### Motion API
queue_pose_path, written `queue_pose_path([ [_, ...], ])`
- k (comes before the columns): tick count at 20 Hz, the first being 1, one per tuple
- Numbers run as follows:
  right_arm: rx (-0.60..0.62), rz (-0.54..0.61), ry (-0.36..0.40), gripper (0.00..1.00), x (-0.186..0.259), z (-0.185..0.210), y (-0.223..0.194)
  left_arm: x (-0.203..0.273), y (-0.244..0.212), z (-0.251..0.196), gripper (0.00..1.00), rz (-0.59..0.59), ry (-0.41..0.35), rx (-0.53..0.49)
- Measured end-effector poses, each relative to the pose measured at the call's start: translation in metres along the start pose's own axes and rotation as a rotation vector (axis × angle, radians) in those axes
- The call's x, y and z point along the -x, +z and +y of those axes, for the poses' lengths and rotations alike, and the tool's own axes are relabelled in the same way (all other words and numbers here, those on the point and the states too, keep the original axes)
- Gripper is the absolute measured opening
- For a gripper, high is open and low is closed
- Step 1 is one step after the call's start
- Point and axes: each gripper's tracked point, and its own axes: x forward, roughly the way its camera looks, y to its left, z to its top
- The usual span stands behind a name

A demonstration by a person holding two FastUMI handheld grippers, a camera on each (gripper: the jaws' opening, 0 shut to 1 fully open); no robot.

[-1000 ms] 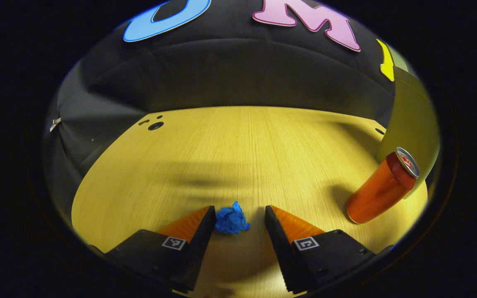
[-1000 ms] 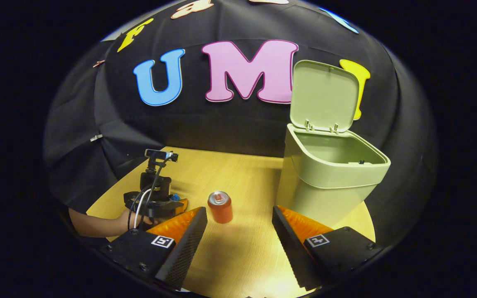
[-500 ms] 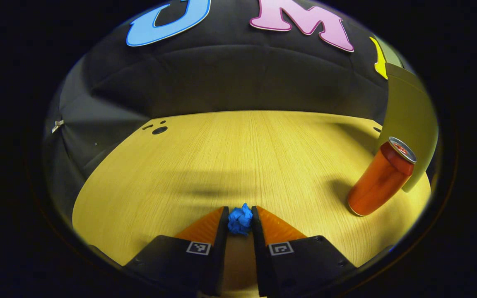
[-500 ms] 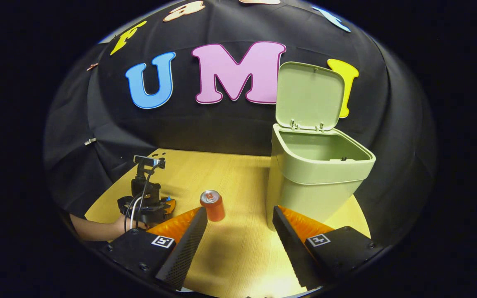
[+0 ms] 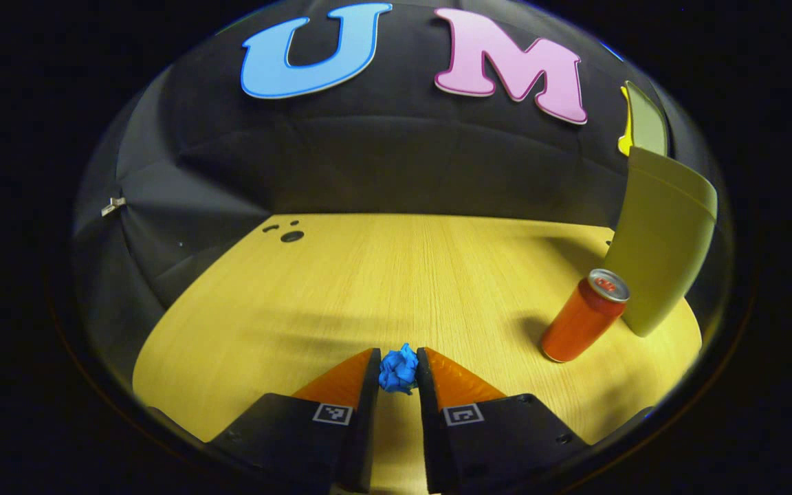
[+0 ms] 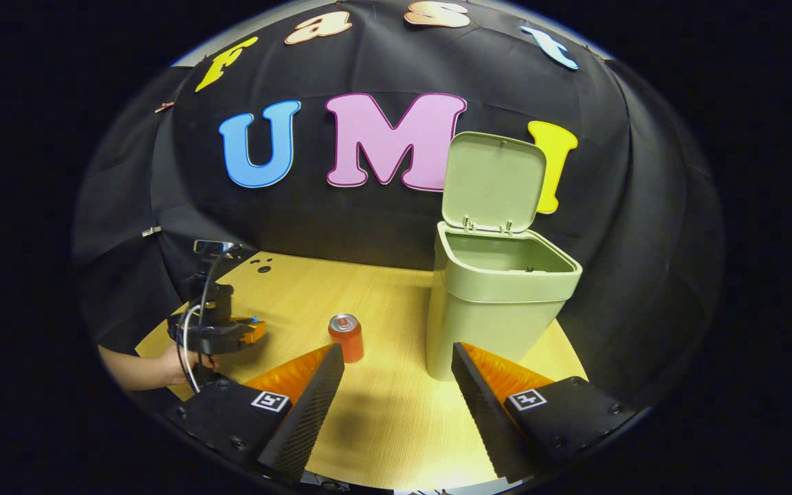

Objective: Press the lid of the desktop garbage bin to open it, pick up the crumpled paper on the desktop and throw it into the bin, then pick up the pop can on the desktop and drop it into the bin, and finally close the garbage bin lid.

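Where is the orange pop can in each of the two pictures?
Left gripper view: the pop can stands at the right on the table, just left of the green bin.
Right gripper view: the pop can stands near the middle, left of the bin, just past this gripper's left finger.
Shared landmark: the green bin, right beside the can in both views.
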Motion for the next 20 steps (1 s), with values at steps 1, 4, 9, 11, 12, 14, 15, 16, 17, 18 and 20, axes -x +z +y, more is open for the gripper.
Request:
queue_pose_path([
  [1, 0.001, -0.009, -0.005, 0.99, 0.007, -0.002, 0.0, 0.011, 0.009, -0.002, 0.34, -0.015, -0.019, 0.004],
  [4, -0.004, -0.035, -0.012, 0.98, 0.024, -0.008, -0.003, 0.044, 0.039, -0.014, 0.33, -0.046, -0.067, 0.031],
  [9, -0.012, -0.03, -0.017, 0.98, 0.026, -0.032, -0.015, 0.085, 0.107, -0.056, 0.33, -0.153, -0.14, 0.026],
  [11, -0.028, -0.036, -0.016, 0.98, 0.021, -0.046, -0.014, 0.095, 0.136, -0.081, 0.34, -0.183, -0.175, 0.01],
  [12, -0.029, -0.032, -0.011, 0.98, 0.018, -0.053, -0.015, 0.1, 0.149, -0.096, 0.33, -0.198, -0.193, -0.001],
  [14, -0.025, -0.041, -0.004, 0.98, 0.012, -0.072, -0.014, 0.105, 0.173, -0.133, 0.33, -0.227, -0.251, -0.017],
  [15, -0.02, -0.045, 0.0, 0.98, 0.009, -0.08, -0.014, 0.107, 0.183, -0.153, 0.33, -0.237, -0.28, -0.02],
  [16, -0.021, -0.041, 0.011, 0.98, 0.005, -0.087, -0.017, 0.108, 0.191, -0.173, 0.33, -0.245, -0.304, -0.019],
  [17, -0.022, -0.033, 0.032, 0.98, 0.001, -0.09, -0.023, 0.107, 0.197, -0.193, 0.33, -0.252, -0.332, -0.013],
  [18, -0.016, -0.022, 0.046, 0.98, -0.003, -0.094, -0.028, 0.107, 0.202, -0.213, 0.33, -0.255, -0.36, -0.005],
  [20, -0.005, -0.011, 0.071, 0.98, -0.007, -0.104, -0.036, 0.107, 0.209, -0.254, 0.34, -0.257, -0.407, -0.007],
])
